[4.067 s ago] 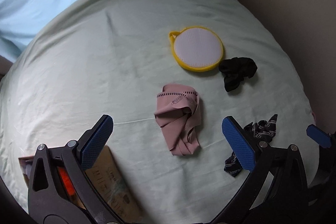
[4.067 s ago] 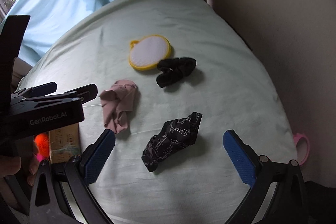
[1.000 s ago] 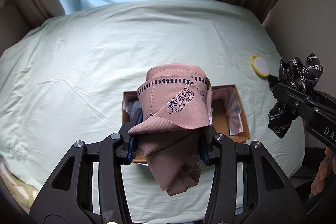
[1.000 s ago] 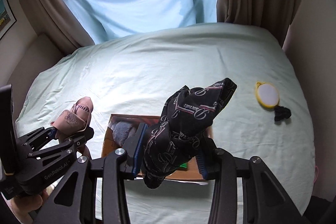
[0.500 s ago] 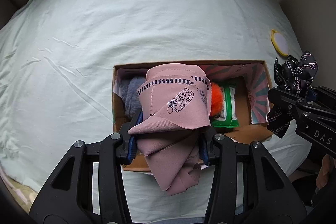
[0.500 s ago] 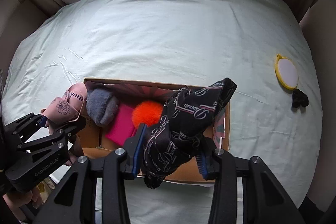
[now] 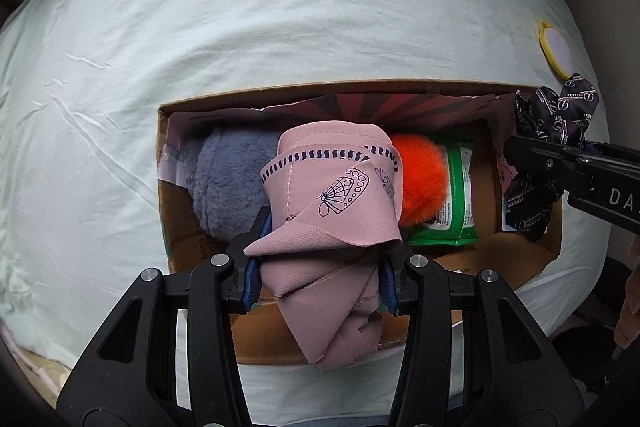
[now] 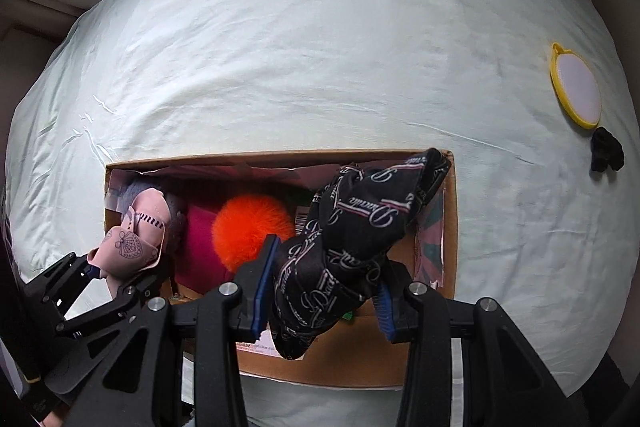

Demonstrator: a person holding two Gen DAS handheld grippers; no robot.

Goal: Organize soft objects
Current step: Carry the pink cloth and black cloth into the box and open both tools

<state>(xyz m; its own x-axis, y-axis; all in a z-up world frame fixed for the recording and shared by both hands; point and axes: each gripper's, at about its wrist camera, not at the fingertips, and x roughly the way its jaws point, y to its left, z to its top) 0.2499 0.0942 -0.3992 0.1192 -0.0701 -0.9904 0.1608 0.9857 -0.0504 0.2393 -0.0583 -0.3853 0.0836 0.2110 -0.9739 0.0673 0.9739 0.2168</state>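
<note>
Black plastic left gripper (image 7: 320,267), lower centre of the left wrist view, is clamped on a folded dusty-pink cloth with a dark butterfly print (image 7: 332,211); its blue pads pinch the bundle from both sides, and the cloth hangs over the left half of the open brown cardboard box (image 7: 400,85). Black plastic right gripper (image 8: 324,291), lower centre of the right wrist view, grips a crumpled black satin scarf with white lettering (image 8: 352,239), jaws narrow around it, over the right half of the same box. Inside the box, left to right in the left wrist view: a grey plush item (image 7: 228,179), a fluffy orange pom-pom (image 7: 422,179), a green wet-wipe packet (image 7: 456,195); a magenta item (image 8: 200,247) shows in the right wrist view. Box sits on a pale green bedsheet (image 8: 320,47). Further off, at the right edge of the right wrist view, a round yellow-rimmed white mesh pad (image 8: 576,91) lies just beside a small black scrunchie (image 8: 606,149).
</note>
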